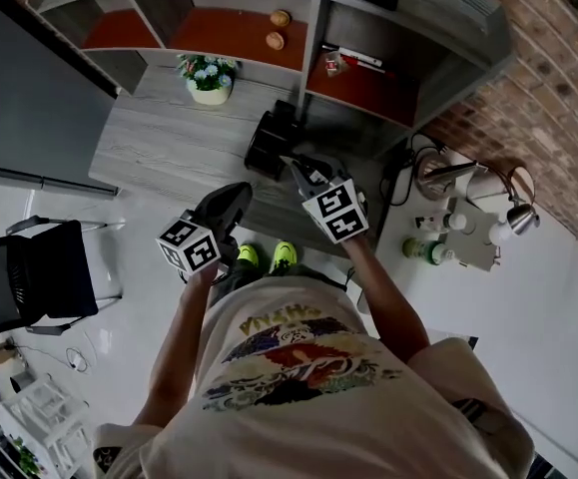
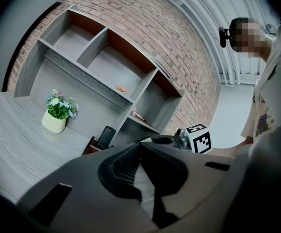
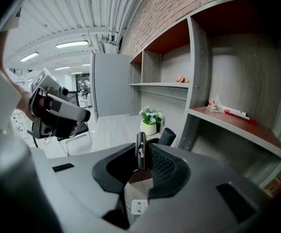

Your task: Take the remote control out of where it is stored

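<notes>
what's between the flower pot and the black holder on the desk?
Nothing: bare grey desktop between flower pot and black holder, clearest in the head view.

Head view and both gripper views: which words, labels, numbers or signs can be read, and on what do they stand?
Nothing can be read for certain.
T-shirt: yellow letters, upside down and creased, unreadable.
Marker cubes: black-and-white square patterns, no words.
Packet on the shelf: red print, too small to read.
Remote control: seen edge on, no print shows.
</notes>
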Demonstrator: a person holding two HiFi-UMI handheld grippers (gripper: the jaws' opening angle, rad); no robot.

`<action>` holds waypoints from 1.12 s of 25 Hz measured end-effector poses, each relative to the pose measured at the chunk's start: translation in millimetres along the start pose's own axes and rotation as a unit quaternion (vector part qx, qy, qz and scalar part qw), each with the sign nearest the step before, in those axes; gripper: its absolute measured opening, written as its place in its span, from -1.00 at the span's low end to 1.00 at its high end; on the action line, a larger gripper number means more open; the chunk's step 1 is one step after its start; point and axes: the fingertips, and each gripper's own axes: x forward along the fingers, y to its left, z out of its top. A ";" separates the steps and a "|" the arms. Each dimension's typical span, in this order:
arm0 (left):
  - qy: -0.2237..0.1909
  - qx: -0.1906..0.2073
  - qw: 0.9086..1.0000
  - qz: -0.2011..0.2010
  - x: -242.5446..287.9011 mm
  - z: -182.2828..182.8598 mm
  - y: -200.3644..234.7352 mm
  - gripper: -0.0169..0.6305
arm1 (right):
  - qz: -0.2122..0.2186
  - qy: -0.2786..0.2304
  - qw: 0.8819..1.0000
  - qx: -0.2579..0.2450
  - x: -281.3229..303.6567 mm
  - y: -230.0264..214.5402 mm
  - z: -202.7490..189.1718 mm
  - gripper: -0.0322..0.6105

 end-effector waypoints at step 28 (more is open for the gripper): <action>0.039 -0.015 0.999 -0.013 -16.5 -5.4 35.7 -0.93 | 0.004 -0.019 0.993 0.118 27.0 23.9 7.7 -0.69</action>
